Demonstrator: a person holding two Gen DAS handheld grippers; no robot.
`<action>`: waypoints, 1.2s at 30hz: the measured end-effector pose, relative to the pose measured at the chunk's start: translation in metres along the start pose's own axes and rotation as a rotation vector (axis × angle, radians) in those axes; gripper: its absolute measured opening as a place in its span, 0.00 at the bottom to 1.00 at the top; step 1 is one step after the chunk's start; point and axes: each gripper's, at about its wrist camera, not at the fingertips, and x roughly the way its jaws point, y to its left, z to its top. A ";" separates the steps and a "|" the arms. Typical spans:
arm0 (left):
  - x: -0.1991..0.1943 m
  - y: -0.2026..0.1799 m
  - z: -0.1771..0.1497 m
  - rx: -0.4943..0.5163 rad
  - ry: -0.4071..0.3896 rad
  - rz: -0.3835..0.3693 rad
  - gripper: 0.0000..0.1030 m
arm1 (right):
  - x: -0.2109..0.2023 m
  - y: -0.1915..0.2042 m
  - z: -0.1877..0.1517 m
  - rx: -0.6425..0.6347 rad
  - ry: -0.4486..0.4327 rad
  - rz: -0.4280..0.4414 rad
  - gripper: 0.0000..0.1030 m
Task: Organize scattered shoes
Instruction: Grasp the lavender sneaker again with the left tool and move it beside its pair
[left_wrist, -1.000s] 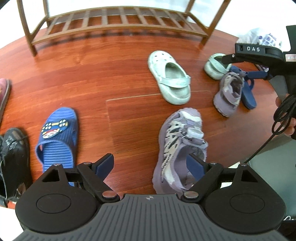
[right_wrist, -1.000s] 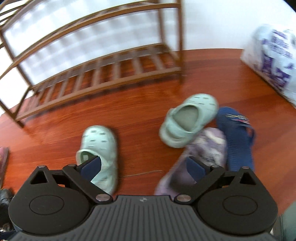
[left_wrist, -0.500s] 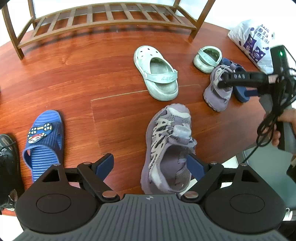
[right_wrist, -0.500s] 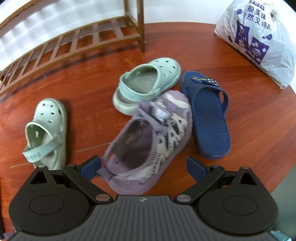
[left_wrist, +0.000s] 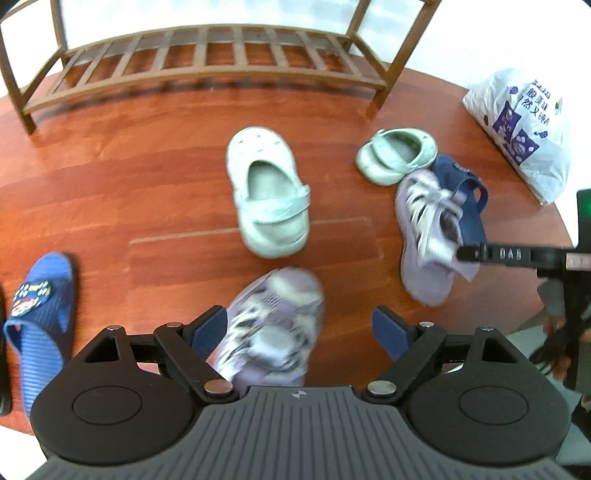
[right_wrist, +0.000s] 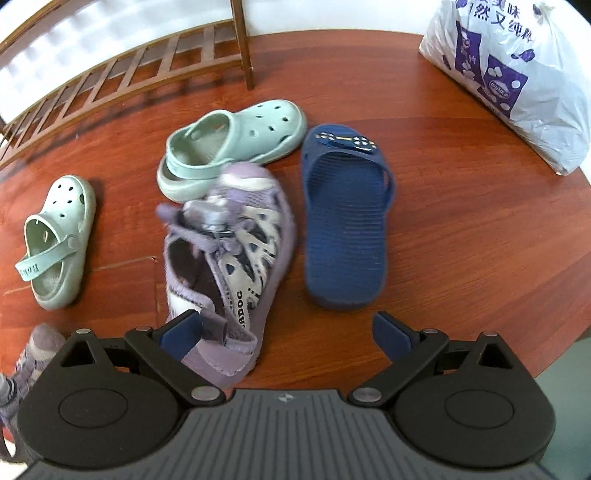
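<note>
The step in hand looks like the approach to the two purple sneakers on the floor: the left gripper (left_wrist: 300, 332) hangs above one purple sneaker (left_wrist: 273, 328), the right gripper (right_wrist: 286, 330) above the other sneaker (right_wrist: 229, 258), which lies between a green clog (right_wrist: 229, 144) and a blue slipper (right_wrist: 345, 218). Both pairs of fingers stand wide open and hold nothing. Next, I think, each must go down and close on its shoe, then carry it to the wooden rack (left_wrist: 221, 55).
</note>
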 end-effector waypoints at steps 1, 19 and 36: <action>0.002 -0.007 0.006 0.006 -0.004 0.004 0.84 | -0.001 -0.005 0.000 -0.010 0.001 0.018 0.97; 0.059 -0.095 0.084 0.188 -0.009 -0.017 0.93 | -0.037 -0.055 -0.003 -0.082 -0.009 0.283 0.97; 0.118 -0.134 0.129 0.400 0.017 -0.020 0.93 | -0.051 -0.119 -0.025 0.062 -0.055 0.236 0.97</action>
